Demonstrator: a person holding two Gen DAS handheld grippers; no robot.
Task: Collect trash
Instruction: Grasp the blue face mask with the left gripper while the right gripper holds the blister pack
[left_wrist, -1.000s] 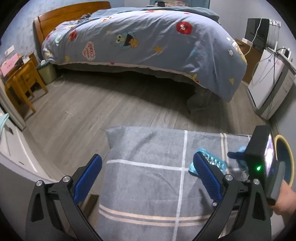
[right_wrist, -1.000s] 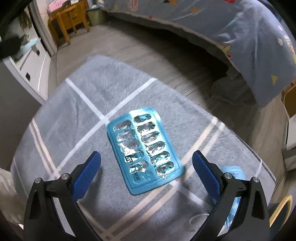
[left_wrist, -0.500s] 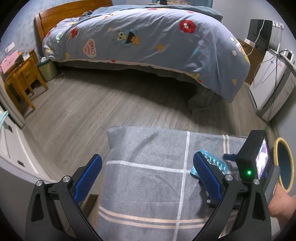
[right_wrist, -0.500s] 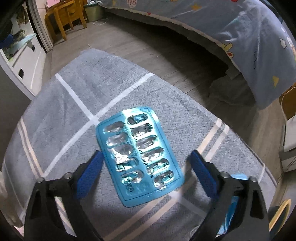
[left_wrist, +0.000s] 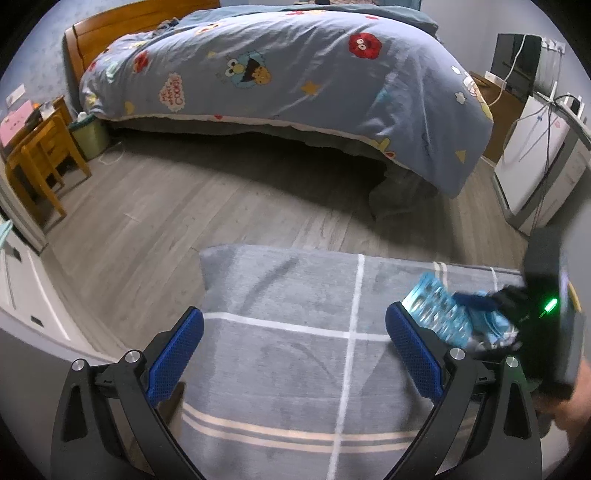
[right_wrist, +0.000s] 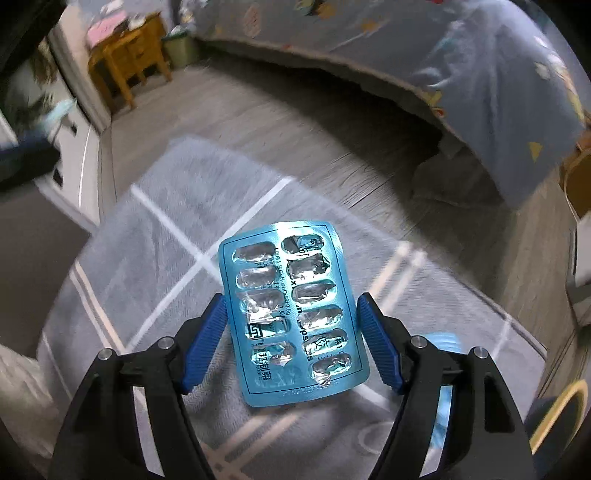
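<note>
An emptied blue blister pack (right_wrist: 295, 280) stands between the blue pads of my right gripper (right_wrist: 291, 306). Its jaws are closing, and the pads press on both long edges of the pack. In the left wrist view the pack (left_wrist: 432, 310) is tilted up off the grey striped cloth (left_wrist: 280, 354), held at the right edge by the right gripper's black body (left_wrist: 546, 288). My left gripper (left_wrist: 293, 321) hovers open over the cloth with nothing between its fingers. A crumpled light-blue item (right_wrist: 443, 339) lies on the cloth behind the right finger.
A yellow-rimmed round container (right_wrist: 554, 417) sits at the lower right. A bed with a blue cartoon duvet (left_wrist: 295, 92) fills the back. Wooden furniture (left_wrist: 40, 147) and a green bin (left_wrist: 88, 136) stand at the left, and a white appliance (left_wrist: 535, 166) at the right.
The right gripper's jaws have narrowed from wide open onto the blister pack, and the pack has come up off the cloth. The left gripper has stayed put.
</note>
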